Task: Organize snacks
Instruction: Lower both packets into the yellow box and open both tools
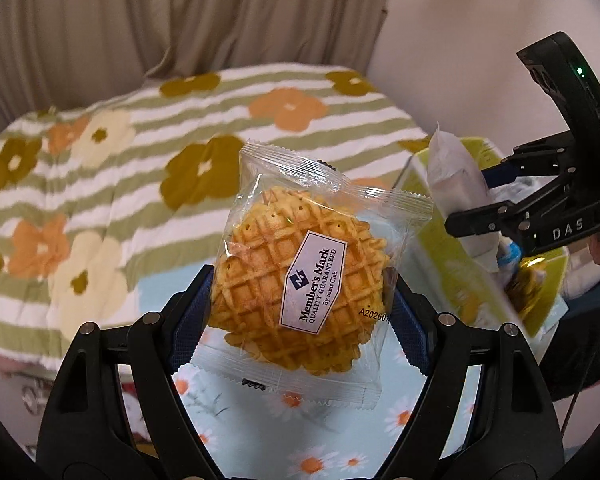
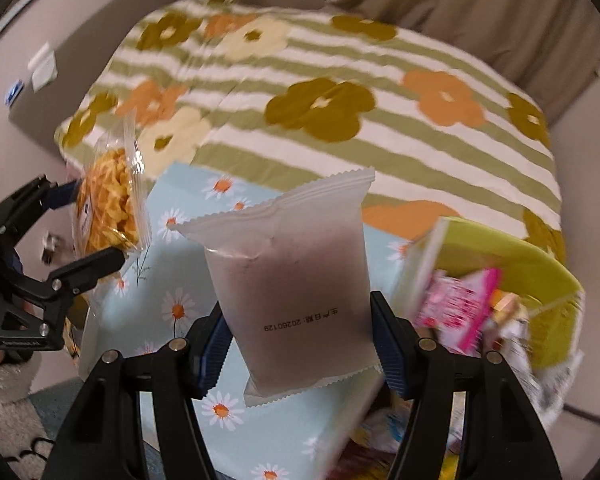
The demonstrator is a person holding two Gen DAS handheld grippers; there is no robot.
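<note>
My left gripper (image 1: 300, 300) is shut on a clear-wrapped waffle snack (image 1: 300, 268) with a Member's Mark label, held above a light blue daisy-print box (image 1: 300, 432). My right gripper (image 2: 300, 344) is shut on a frosted white pouch with dark filling (image 2: 296, 292), held above the same blue box (image 2: 276, 440). The left gripper with the waffle (image 2: 108, 200) shows at the left of the right wrist view. The right gripper (image 1: 496, 216) with the white pouch (image 1: 456, 184) shows at the right of the left wrist view.
A lime green box (image 2: 532, 260) holding pink and other snack packets (image 2: 456, 308) stands right of the blue box; it also shows in the left wrist view (image 1: 452, 248). A bed with a striped flower blanket (image 1: 140, 160) lies behind. Curtains hang at the back.
</note>
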